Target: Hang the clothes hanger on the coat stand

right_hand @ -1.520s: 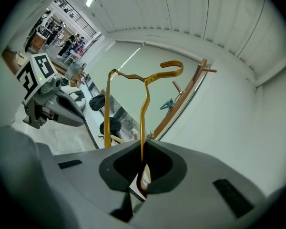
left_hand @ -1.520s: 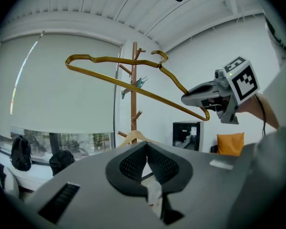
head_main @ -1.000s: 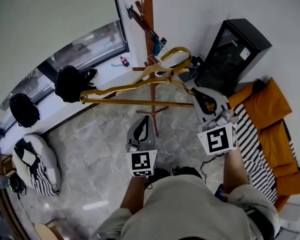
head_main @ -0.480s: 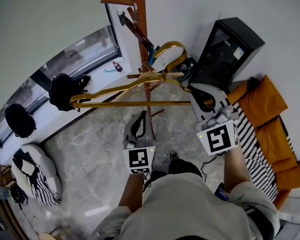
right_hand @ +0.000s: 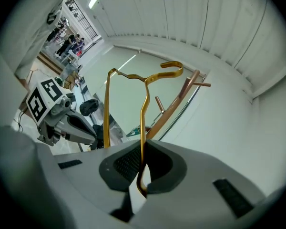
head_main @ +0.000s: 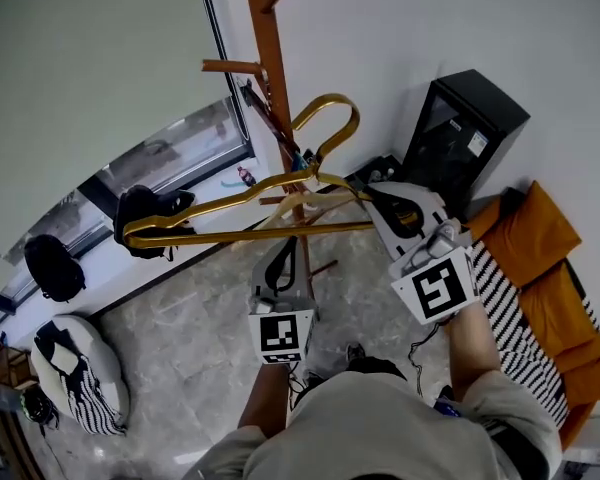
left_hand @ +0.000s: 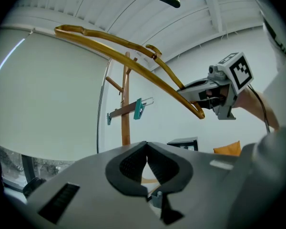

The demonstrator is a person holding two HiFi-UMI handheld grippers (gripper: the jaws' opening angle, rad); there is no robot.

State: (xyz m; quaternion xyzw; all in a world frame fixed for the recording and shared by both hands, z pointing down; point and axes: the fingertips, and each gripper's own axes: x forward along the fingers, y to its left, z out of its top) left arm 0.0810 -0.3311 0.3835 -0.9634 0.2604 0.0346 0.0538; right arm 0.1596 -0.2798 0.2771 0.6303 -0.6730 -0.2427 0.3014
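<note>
Gold hanger (head_main: 230,235) level (hook up); right gripper (right_hand: 142,151) clamps its end; left gripper (left_hand: 146,148) closed

The head view looks steeply down from above the person onto the left gripper (head_main: 283,243) and right gripper (head_main: 385,203). Each gripper view rides close behind its own jaws, facing across the room. All three share the coat stand (head_main: 270,78) and clothes hanger (head_main: 230,234).

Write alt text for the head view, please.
Seen from above, the right gripper clamps one end of a gold clothes hanger, its hook near a wooden coat stand. The left gripper holds nothing.
</note>
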